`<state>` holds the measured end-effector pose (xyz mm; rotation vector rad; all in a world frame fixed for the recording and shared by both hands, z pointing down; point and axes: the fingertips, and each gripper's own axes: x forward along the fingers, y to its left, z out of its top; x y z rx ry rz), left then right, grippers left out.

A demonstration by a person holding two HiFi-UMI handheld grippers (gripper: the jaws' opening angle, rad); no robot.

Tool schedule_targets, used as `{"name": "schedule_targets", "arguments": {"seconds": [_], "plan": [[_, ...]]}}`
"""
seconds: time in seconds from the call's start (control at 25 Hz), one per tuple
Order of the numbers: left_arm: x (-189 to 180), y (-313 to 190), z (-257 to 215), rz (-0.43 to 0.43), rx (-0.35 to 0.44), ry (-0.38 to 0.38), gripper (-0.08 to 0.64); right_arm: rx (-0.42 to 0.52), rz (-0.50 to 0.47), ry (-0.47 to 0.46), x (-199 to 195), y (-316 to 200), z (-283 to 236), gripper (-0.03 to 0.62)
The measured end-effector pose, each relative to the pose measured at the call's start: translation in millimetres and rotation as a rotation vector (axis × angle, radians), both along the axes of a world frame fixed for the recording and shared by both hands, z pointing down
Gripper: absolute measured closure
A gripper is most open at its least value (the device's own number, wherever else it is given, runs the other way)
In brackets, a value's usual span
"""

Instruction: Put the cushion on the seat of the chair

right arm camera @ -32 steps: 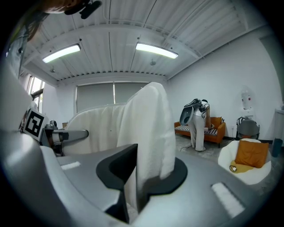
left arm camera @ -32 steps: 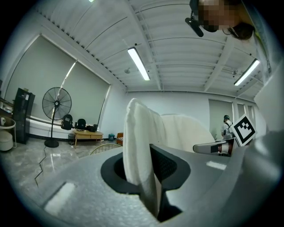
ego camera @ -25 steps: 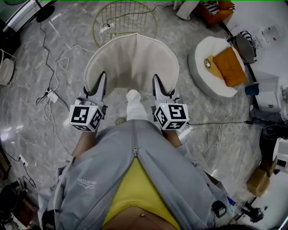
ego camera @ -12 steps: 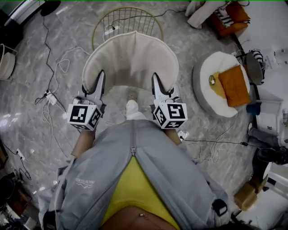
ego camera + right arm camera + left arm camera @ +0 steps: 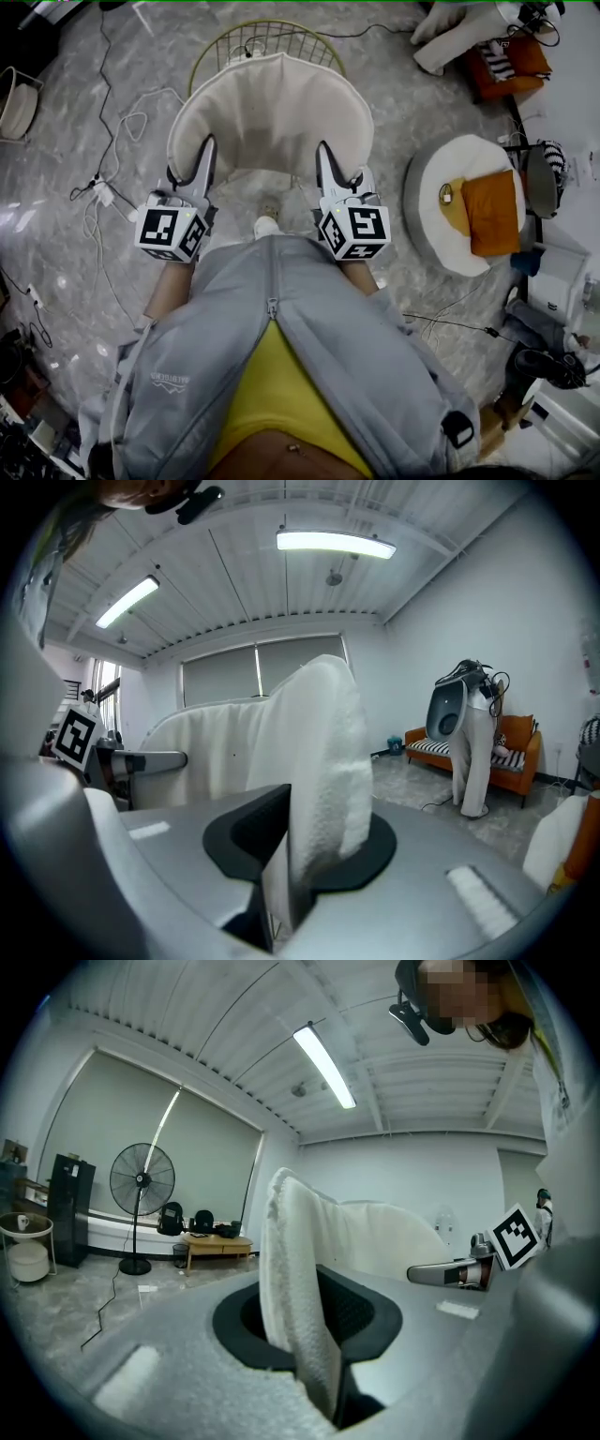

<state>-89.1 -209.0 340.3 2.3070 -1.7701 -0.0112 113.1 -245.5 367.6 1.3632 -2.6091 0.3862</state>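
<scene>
- Floor (image 5: 394,122): grey, marbled and glossy.
- Wire-frame chair (image 5: 281,33): stands at top centre of the head view.
- Cables (image 5: 134,120) and power strip (image 5: 99,193): lie loose at left.
- Round white pouf (image 5: 427,220): stands at right and carries an orange pad (image 5: 495,212).
- Orange sofa (image 5: 511,66): top right.
- Pedestal fan (image 5: 141,1194) and low bench (image 5: 217,1244): stand beside the window wall.

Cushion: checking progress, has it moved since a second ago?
Yes: the cushion has moved forward toward the wire chair, now covering its near rim.
</scene>
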Motion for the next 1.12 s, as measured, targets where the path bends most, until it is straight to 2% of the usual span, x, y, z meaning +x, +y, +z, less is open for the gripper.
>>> {"name": "schedule_targets", "arguments": {"seconds": [0.2,0.48,0.68,1.12], "plan": [[-2,-12,17,-0.001,-0.037,0.002,0.505,-0.037,-0.009,-0.009,-1,-12,18,0.518],[-8,-38,45,0.04,-0.097,0.021,0.503,-0.096,-0.001,-0.001,-4,-29,43,0.518],[-17,-64,77,0.062,-0.148,0.059,0.503,-0.129,0.002,0.038,-12,-49,70,0.518],[-24,-109,163,0.166,-0.23,0.073,0.502,-0.204,0.068,0.057,-15,-73,151,0.518]]}}
